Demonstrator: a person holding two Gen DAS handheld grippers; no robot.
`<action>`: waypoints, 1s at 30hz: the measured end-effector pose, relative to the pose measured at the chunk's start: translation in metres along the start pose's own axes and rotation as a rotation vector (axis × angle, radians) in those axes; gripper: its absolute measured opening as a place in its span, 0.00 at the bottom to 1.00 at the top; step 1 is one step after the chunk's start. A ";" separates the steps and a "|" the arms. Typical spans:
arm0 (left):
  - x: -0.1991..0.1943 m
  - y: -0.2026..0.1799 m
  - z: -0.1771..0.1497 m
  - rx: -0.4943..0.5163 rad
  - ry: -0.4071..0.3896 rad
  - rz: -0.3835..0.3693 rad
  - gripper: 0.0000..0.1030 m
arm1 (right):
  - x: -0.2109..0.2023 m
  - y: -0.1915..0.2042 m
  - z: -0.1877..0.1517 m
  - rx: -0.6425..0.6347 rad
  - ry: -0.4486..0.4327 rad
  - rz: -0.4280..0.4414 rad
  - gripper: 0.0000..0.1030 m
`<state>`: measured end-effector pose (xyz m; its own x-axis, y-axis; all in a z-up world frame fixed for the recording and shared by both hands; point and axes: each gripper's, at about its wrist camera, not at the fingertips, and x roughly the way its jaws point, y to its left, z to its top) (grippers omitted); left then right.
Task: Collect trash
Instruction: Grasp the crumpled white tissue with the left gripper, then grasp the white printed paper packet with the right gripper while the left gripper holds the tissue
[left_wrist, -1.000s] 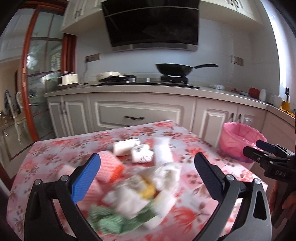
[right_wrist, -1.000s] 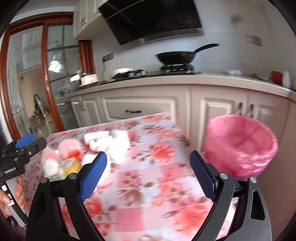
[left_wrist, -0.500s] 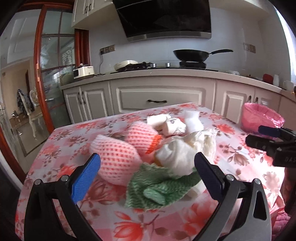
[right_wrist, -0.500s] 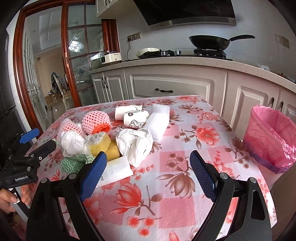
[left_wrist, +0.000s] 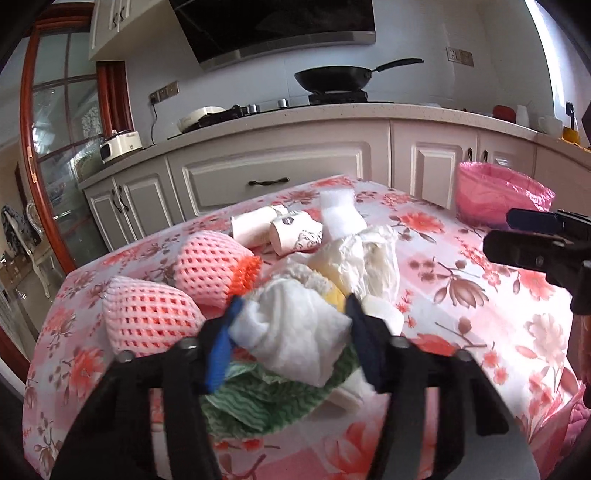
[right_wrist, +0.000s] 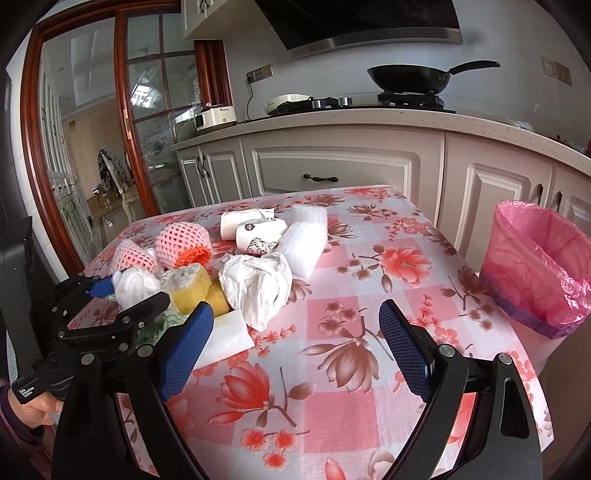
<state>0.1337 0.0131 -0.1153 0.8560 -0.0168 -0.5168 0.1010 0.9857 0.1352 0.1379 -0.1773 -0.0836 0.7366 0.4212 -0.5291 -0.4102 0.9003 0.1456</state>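
A pile of trash lies on the floral table (right_wrist: 332, 369): pink foam fruit nets (left_wrist: 147, 314), a green cloth (left_wrist: 258, 402), a yellow sponge (right_wrist: 192, 288), paper cups (right_wrist: 258, 232), a white foam sheet (right_wrist: 306, 236) and a crumpled white bag (right_wrist: 258, 284). My left gripper (left_wrist: 291, 325) is shut on a crumpled white tissue (left_wrist: 295, 336) at the near side of the pile; it also shows in the right wrist view (right_wrist: 129, 295). My right gripper (right_wrist: 295, 347) is open and empty over the table. The pink-lined bin (right_wrist: 539, 266) stands off the table's right edge.
Kitchen cabinets (right_wrist: 332, 166) and a counter with a stove and black wok (right_wrist: 410, 77) run behind the table. A glass door with a wooden frame (right_wrist: 122, 122) is at the left. My right gripper shows at the right of the left wrist view (left_wrist: 535, 236).
My left gripper has closed in on the pile and shut on the white tissue. My right gripper has stayed open and shifted only slightly.
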 end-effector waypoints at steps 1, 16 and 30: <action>-0.001 0.000 -0.001 0.001 -0.002 -0.002 0.40 | 0.001 0.002 -0.001 -0.003 0.004 0.006 0.83; -0.072 0.050 0.000 -0.127 -0.158 0.039 0.33 | 0.029 0.039 -0.015 -0.032 0.110 0.079 0.76; -0.091 0.083 -0.034 -0.210 -0.122 0.066 0.33 | 0.089 0.072 -0.007 -0.005 0.212 0.000 0.76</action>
<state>0.0469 0.1023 -0.0856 0.9132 0.0416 -0.4054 -0.0541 0.9983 -0.0195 0.1696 -0.0756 -0.1263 0.6074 0.3885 -0.6929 -0.4136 0.8994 0.1417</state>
